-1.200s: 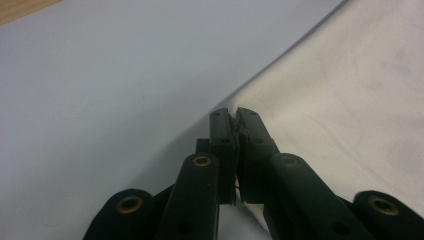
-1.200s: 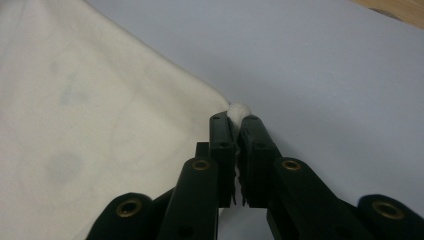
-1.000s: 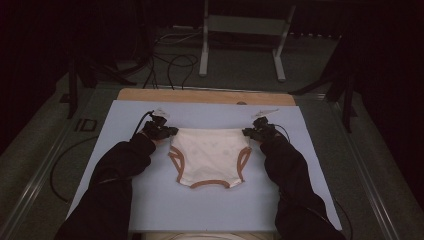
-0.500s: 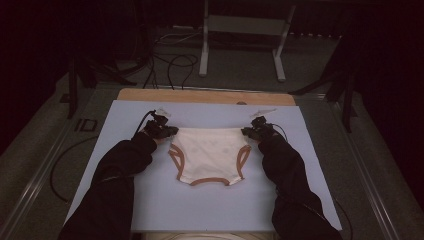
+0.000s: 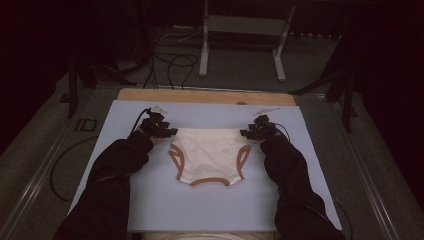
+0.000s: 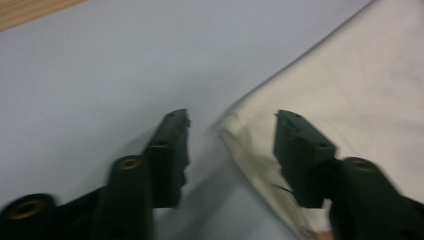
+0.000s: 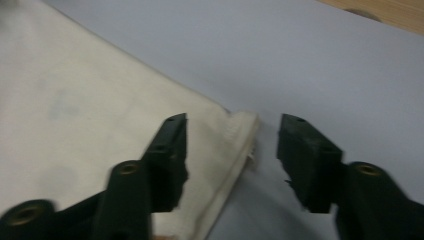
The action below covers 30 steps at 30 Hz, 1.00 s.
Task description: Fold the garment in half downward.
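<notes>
We see the briefs (image 5: 210, 155) flat on the mat (image 5: 150, 200). Left gripper (image 6: 231, 125) and right gripper (image 7: 231, 127) have just been opening, each straddling a waistband corner unpinched; sleeves hide both hands.

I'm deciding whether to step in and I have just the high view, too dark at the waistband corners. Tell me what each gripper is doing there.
Observer: The left gripper has its jaws apart; they have just been opening. The left corner of the cream underwear lies between them, unpinched.
Operator: Now the right one.
Observer: The right gripper has just been opening too. The other waistband corner lies in its gap, untouched by the far jaw.
Operator: Say what's under that corner.
Observer: It lies flat on the pale blue mat.
</notes>
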Available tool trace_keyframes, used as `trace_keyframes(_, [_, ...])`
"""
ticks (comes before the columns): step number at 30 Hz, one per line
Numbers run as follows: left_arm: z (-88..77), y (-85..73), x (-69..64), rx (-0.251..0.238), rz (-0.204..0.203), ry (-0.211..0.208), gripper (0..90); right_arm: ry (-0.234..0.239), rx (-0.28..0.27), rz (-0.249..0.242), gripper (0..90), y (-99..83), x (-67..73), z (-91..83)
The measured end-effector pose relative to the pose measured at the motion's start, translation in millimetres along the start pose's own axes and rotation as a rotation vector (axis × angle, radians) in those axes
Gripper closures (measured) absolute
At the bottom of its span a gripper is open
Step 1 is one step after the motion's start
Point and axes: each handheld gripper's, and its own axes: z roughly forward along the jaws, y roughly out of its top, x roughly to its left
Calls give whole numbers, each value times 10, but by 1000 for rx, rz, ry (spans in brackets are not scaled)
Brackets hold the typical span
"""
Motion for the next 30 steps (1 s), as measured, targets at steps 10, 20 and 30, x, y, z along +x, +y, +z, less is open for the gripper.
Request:
trace_keyframes(10, [-242,20,-116,-41,58,-104,108,93,-28,0,165,40,141,-154])
trace_keyframes(20, [-522,-33,-405,-90,161,-160,15,101,-97,-46,109,143,308,-373])
trace_keyframes(30, [-747,-216,-678,-120,219,-203,0,128,-130,-75,112,243,482,-531])
